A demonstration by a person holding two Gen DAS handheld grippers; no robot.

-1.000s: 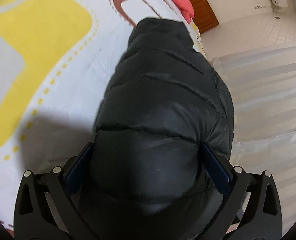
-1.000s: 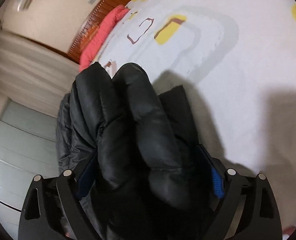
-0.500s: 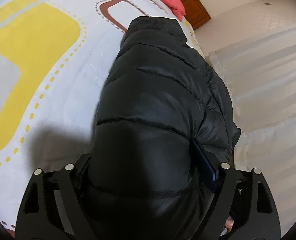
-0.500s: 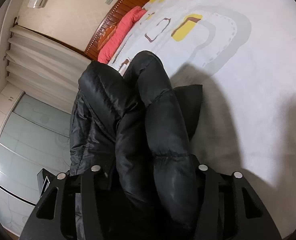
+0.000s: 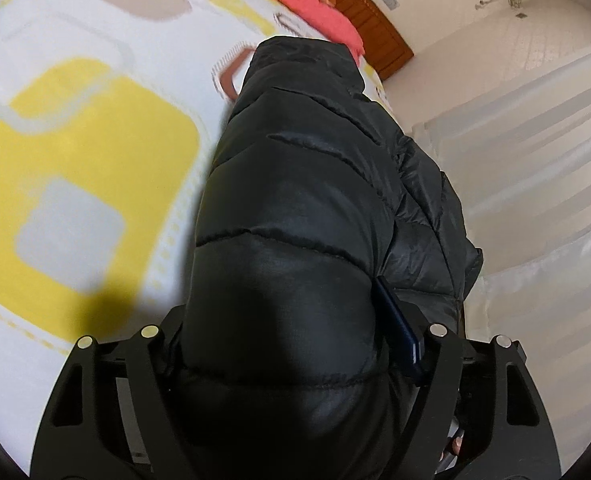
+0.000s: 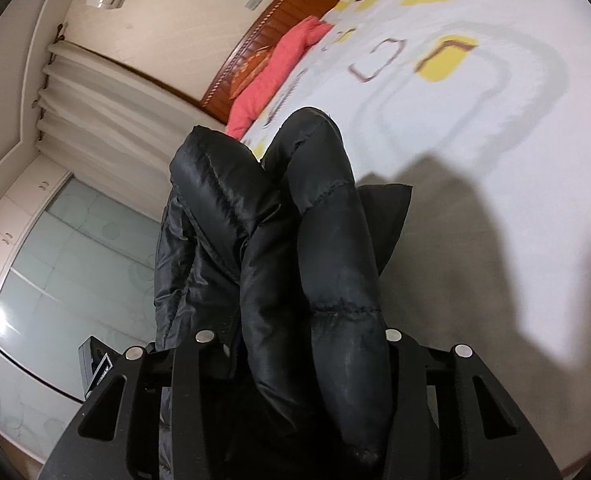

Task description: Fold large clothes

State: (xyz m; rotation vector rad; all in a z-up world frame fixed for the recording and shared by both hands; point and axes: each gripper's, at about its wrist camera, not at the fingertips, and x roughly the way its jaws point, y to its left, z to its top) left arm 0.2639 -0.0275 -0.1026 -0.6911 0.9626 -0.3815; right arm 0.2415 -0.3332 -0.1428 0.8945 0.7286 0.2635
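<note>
Both tongs are clamped on one black puffer jacket, and the jaws of each are closing on its padding.

Left tongs, at the bottom middle of the left wrist view, squeeze a thick quilted fold of the jacket. A blue pad presses into the fold's right side; the opposite pad is hidden under the fabric. From there the jacket runs up the middle of the frame. At left lies the bed cover, white with yellow and grey squares and blurred. A pink pillow and the wooden headboard sit at the top, and pale curtains fill the right.

Right tongs, at the bottom middle of the right wrist view, pinch two bunched ridges of the jacket, which rise toward the centre of the frame. More of it hangs at lower left, in front of a glass-fronted wardrobe. Curtains are at upper left, the pillow and headboard at the top, and the bed cover at right.
</note>
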